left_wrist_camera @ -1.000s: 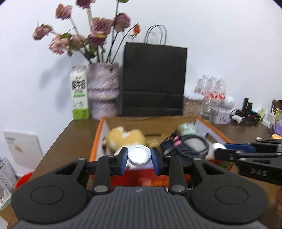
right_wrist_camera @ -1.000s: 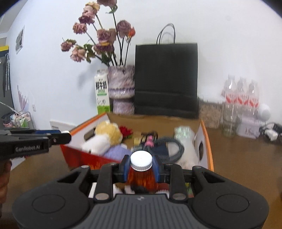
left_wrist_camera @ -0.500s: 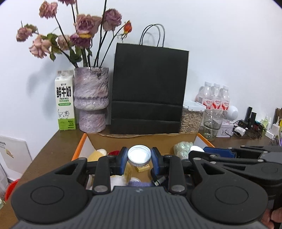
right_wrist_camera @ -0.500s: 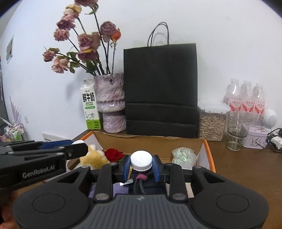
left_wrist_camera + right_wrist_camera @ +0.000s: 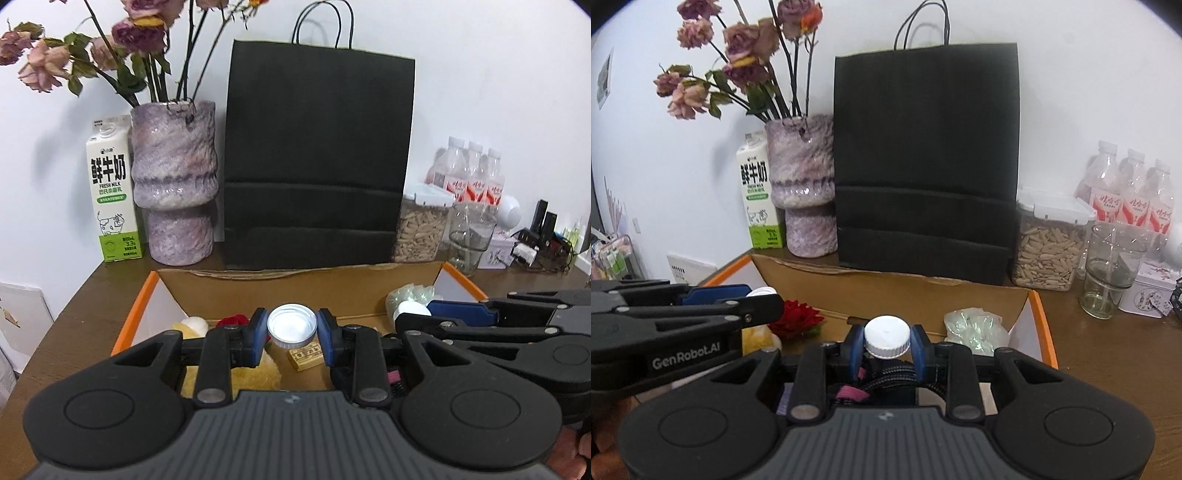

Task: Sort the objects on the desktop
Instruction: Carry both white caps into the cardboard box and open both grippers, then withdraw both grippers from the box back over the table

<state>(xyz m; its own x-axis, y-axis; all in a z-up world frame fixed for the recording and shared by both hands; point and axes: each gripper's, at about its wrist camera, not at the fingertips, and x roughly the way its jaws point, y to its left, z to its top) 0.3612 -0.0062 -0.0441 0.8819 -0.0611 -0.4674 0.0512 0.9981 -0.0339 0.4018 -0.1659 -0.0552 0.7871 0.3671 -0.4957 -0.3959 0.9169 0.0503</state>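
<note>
Bottles fill both jaws: the left gripper (image 5: 292, 329) is clenched on a silver-capped jar (image 5: 292, 325), whose body is hidden below its cap, and the right gripper (image 5: 887, 345) clamps a white-capped bottle (image 5: 887, 336), its body also out of sight behind the gripper. Both hang over the orange-edged cardboard box (image 5: 137, 318), where a yellow plush toy (image 5: 236, 373), a red flower (image 5: 796, 318), a crumpled clear bag (image 5: 975, 328) and a dark cable coil (image 5: 886, 376) lie half covered. Behind stand a black paper bag (image 5: 925, 155), a purple vase (image 5: 173, 184) and a milk carton (image 5: 112, 192)
</note>
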